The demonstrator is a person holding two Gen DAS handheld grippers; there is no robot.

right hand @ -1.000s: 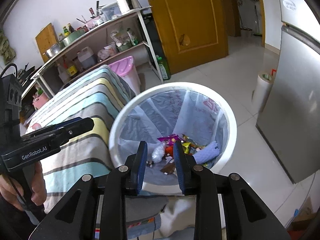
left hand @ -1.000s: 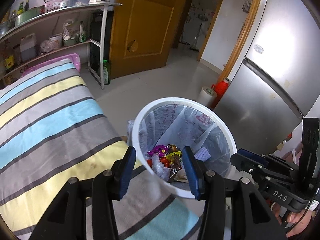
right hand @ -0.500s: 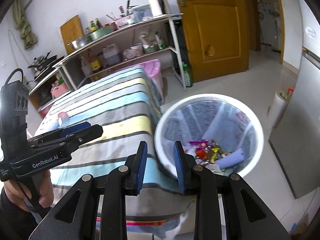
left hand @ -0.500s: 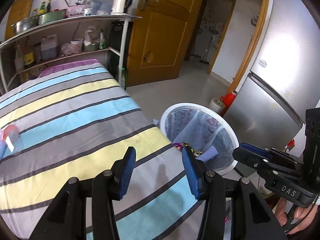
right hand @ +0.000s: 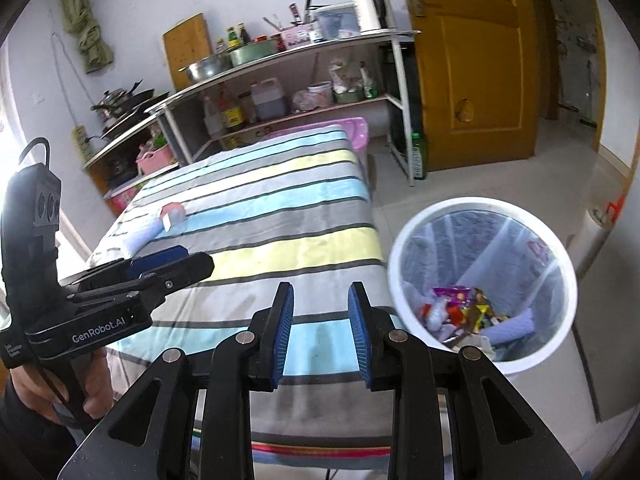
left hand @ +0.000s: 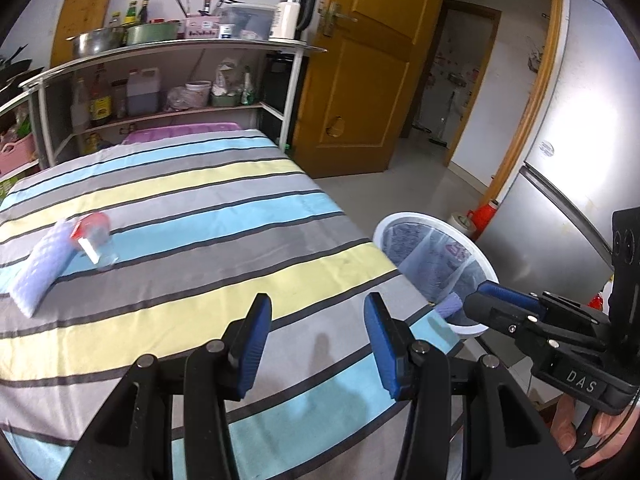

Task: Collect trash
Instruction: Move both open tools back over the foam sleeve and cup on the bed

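Both grippers are empty, jaws apart: left gripper [left hand: 316,340] bottom centre over the striped tablecloth [left hand: 200,216], right gripper [right hand: 320,328] likewise. Leftover trash, a pale lavender packet [left hand: 40,268] and a clear red-labelled wrapper [left hand: 94,236], sits far left. White round lined bin [right hand: 560,248] lower right, wrappers inside.

White walls, pale tiled floor [right hand: 500,176]. Worktop under striped cloth [left hand: 192,216]: blue, grey, yellow bands. Behind it, two-tier metal shelf [left hand: 176,46] crowded with bowls, bottles, kettle. Ochre wooden door [left hand: 368,60] beside shelf, open doorway beyond. Silver refrigerator [left hand: 560,184] at right. Daylight from left.
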